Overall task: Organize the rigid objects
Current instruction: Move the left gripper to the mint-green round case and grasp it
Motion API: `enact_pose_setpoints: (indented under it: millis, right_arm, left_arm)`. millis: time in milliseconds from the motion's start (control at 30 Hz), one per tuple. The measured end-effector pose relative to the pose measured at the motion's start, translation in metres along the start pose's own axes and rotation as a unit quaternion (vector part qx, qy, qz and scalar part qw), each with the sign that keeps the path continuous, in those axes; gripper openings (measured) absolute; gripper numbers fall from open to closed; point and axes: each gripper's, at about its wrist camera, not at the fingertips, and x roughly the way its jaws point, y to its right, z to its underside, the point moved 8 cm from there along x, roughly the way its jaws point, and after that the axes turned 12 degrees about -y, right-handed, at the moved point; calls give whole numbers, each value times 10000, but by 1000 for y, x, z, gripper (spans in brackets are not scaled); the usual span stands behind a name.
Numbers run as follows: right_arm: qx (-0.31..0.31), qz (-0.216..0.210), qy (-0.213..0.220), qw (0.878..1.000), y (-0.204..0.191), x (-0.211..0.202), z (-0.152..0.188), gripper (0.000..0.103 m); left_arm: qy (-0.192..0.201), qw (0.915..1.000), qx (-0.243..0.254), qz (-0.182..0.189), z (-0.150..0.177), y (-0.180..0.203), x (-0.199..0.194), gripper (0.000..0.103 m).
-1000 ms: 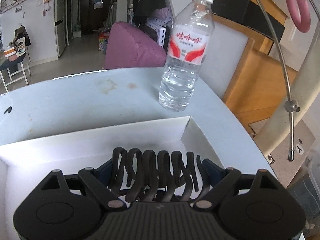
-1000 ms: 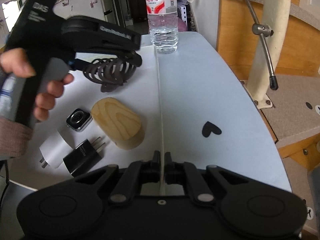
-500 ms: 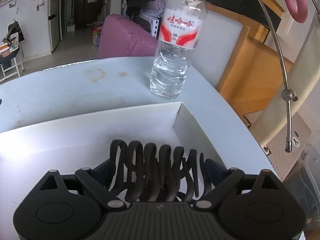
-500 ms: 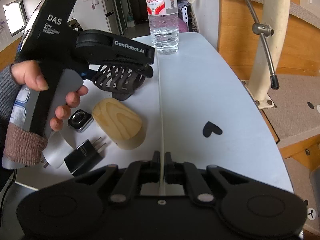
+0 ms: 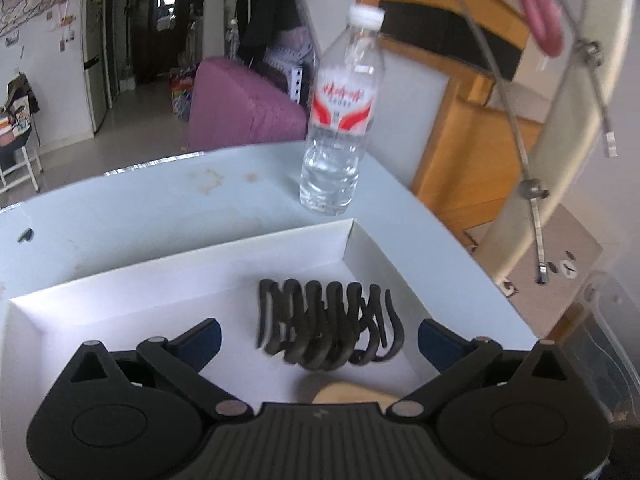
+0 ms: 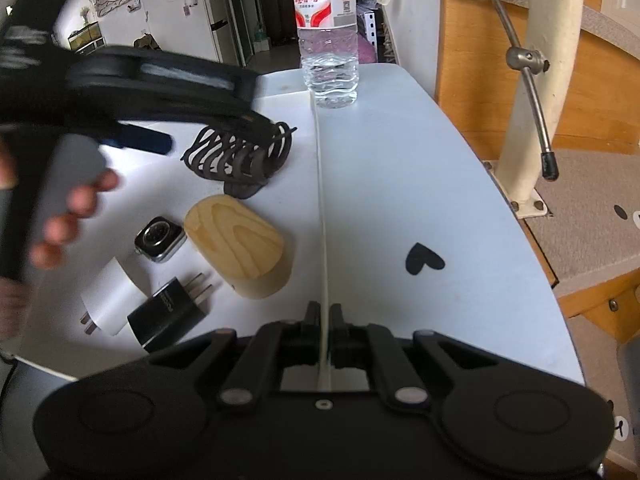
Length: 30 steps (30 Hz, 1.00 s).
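Note:
A black hair claw clip [image 5: 328,324] lies on the floor of the white box [image 5: 180,256], near its right wall. My left gripper [image 5: 319,332] hangs just above it; its jaws are opening wide and the blue pads [image 5: 204,334] stand clear of the clip on both sides. The right wrist view shows the same left gripper [image 6: 212,132] over the clip [image 6: 240,156], held by a person's hand [image 6: 76,216]. My right gripper [image 6: 325,314] is shut on the box's right wall [image 6: 320,184], whose thin white edge runs between its fingertips.
In the box also lie a wooden block [image 6: 240,248], a watch face [image 6: 160,238], a white charger [image 6: 110,304] and a black charger [image 6: 172,312]. A water bottle [image 6: 328,40] stands on the pale table [image 6: 400,160] behind the box. A black heart mark [image 6: 424,262] is right of the box.
The left gripper opened and let go of the hair clip, which now rests in the box. It also drew back and up a little. The right gripper stayed still.

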Motion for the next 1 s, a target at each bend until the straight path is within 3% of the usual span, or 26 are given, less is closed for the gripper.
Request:
enact_pose_setpoints:
  millis: [567,767,1000]
  right_arm:
    - [14,2,11,10000,0,0,0,5]
    - [19,3,15,10000,0,0,0,5]
    - [-16,14,10,10000,0,0,0,5]
  left_arm:
    - [241,9985,491,17,77,-30,-86,103]
    - [498,9981,338,-130,104,-64,-110,103]
    - [601,9968,22,-525,142,-131,-124,103]
